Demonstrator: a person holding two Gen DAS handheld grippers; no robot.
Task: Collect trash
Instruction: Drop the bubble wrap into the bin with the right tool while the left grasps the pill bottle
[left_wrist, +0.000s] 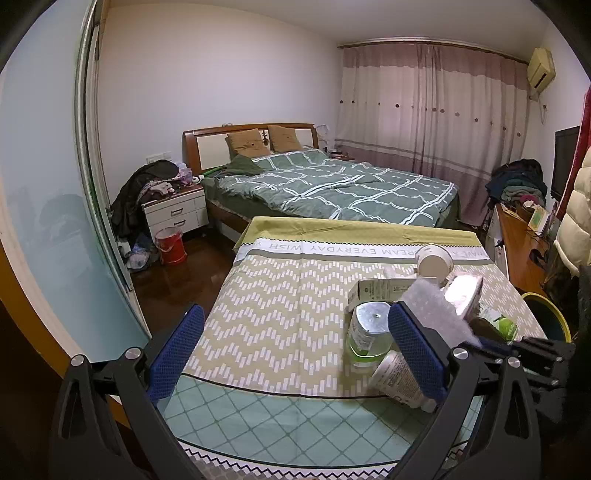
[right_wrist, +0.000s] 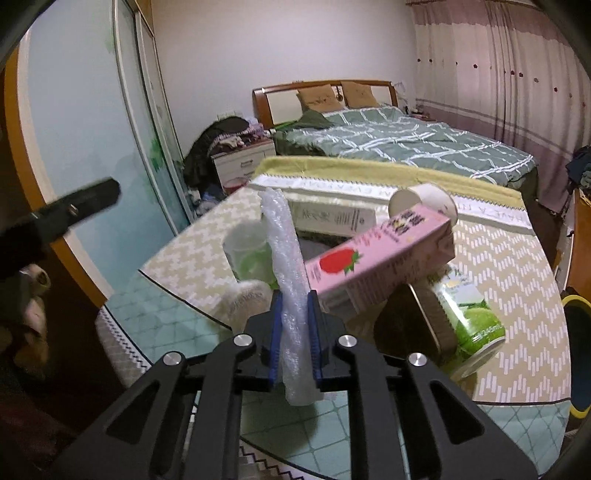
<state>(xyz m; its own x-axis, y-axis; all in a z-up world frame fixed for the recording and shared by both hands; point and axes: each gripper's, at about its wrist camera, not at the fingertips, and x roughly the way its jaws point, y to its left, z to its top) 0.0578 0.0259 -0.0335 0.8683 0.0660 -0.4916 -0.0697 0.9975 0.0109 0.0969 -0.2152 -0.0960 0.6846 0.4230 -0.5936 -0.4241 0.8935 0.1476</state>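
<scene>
Bedroom table (left_wrist: 280, 295) (patterned cloth); right gripper (right_wrist: 295, 332) clamps bubble wrap (right_wrist: 286, 266), left gripper (left_wrist: 295, 354) spread

white-walled bedroom, wooden bed (left_wrist: 325, 184) with green checked quilt, pink curtains (left_wrist: 424, 110) drawn, white nightstand (left_wrist: 177, 212), dark wood floor (left_wrist: 173, 280)

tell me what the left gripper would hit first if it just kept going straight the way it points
Probably only the tablecloth: the left gripper stands open and nothing lies between its fingers. The glass jar sits just inside its right finger and might be clipped; depth is unclear.
</scene>
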